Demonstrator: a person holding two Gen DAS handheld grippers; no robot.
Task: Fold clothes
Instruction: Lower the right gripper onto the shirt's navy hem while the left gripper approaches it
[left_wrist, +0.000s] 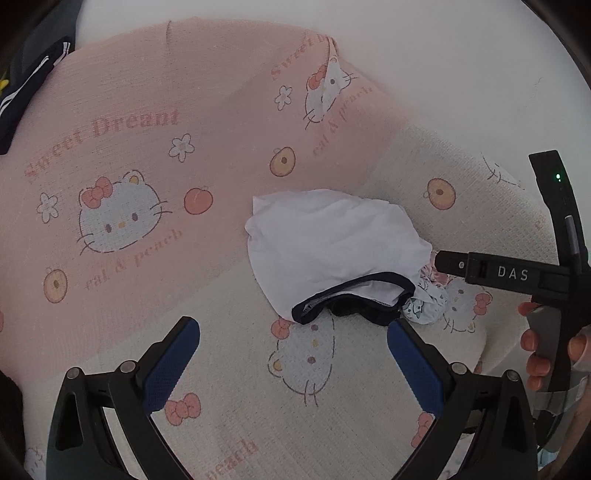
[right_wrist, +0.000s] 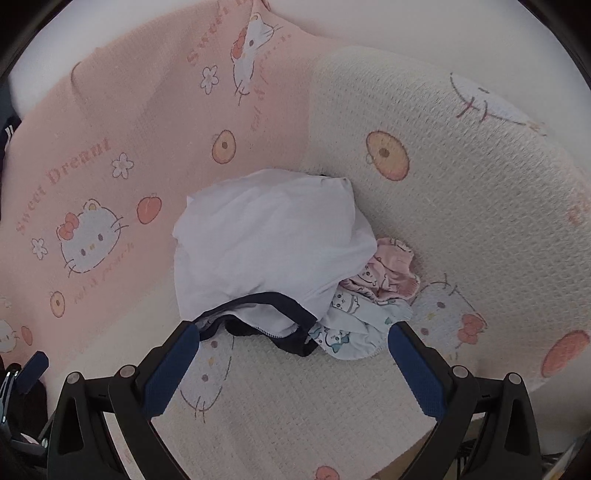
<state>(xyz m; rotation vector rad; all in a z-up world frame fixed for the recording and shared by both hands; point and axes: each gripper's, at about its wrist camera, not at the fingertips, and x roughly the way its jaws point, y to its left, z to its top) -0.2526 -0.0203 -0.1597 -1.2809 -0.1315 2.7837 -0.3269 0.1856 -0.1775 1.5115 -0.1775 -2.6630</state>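
The crumpled white cotton garment with a navy-trimmed opening (right_wrist: 266, 251) lies straight ahead of both pairs of tongs, on a waffle-textured blanket printed with cartoon cats and peaches, part pink and part cream (left_wrist: 147, 92). The right tongs (right_wrist: 293, 354) are the nearer. Their blue-padded fingers (right_wrist: 170, 365) stand wide apart and hold nothing, with the navy hem lying just beyond the tips and the left pad almost touching the hem's left end. The left tongs (left_wrist: 293, 354) are likewise spread and empty, set a little further back, so the garment sits slightly right of their centre line. In the left view the right tool reaches in from the right edge, gripped by a hand (left_wrist: 543, 347).

The heap's long axis runs roughly near-to-far, the navy hem across its near end. It looks bunched, not flat or squared. Tucked against its right near side are two smaller printed pieces, a pink one (right_wrist: 388, 273) and a pale blue one (right_wrist: 354, 328), both crumpled. Whether this heap awaits folding or was just put down, the scene cannot say.
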